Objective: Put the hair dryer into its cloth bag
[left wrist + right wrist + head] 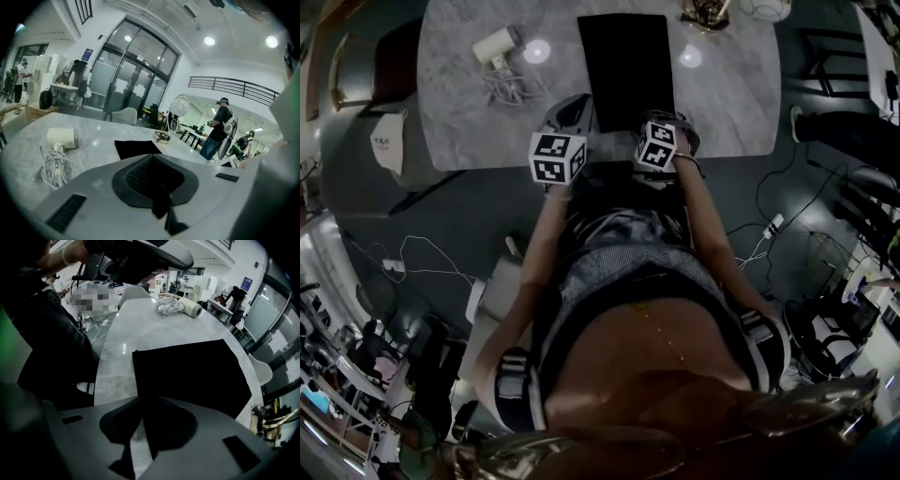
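The hair dryer [495, 45] is in neither gripper. The left gripper [164, 213] has its jaws together with nothing between them, and it hangs at the near edge of the marble table [722, 94], just left of the cloth bag [626, 70]. The right gripper [138, 446] points steeply down at the bag's near edge. Its jaws stand a little apart, and pale marble shows in the gap. Whether a pad touches the cloth cannot be told, as dark jaw and dark cloth run together there.

The bag is a plain black rectangle lying flat in the middle of the table, its long side running away from the person.

The dryer lies on its side toward the far left of the table, well apart from the bag and both grippers. It is small and cream-white, with a short stubby barrel and a rounded end. A handle leads from the barrel to its white cord [54, 166], which lies in a loose bundle just beside it on the near side.
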Available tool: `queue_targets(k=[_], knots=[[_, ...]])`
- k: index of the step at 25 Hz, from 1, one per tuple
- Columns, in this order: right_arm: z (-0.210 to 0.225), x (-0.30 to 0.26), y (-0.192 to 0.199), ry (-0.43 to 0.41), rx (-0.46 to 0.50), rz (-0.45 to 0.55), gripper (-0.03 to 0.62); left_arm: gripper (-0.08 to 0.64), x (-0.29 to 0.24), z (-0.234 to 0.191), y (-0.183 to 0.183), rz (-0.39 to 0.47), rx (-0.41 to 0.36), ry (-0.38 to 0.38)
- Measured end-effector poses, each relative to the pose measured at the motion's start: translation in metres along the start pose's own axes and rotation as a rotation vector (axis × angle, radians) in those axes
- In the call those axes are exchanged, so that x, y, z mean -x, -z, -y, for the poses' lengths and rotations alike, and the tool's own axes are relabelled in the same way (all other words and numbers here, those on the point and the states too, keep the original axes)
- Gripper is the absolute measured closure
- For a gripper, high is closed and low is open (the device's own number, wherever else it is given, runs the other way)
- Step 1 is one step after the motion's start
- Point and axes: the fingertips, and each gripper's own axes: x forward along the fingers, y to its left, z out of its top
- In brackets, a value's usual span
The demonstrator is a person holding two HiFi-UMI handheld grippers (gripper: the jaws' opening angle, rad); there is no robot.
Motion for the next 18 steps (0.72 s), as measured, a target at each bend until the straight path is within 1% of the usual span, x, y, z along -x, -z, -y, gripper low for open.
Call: queue_targets(k=[2,4,7,11,15,18], knots=[[-0.001,-0.004,0.001,0.000,0.020,-0.023,0.460,0.561,0.003,-0.003,0.003,0.000,0.006,-0.010],[0.000,-0.007,-0.001,0.003,0.032,-0.034,0.460,0.561,0.007,-0.006,0.005,0.001,0.013,-0.021],[0.004,-0.009,-0.003,0.000,0.019,-0.030,0.460,0.561,0.012,-0.013,0.007,0.004,0.022,-0.039],[0.006,-0.011,-0.003,-0.024,-0.007,-0.033,0.462,0.561,0.019,-0.020,0.008,0.007,0.032,-0.058],[0.007,-0.012,-0.007,-0.030,-0.011,-0.037,0.496,0.561,0.022,-0.026,0.008,0.009,0.035,-0.066],[0.012,-0.011,-0.017,-0.026,-0.034,-0.004,0.515,0.561,0.022,-0.029,0.008,0.004,0.028,-0.066]])
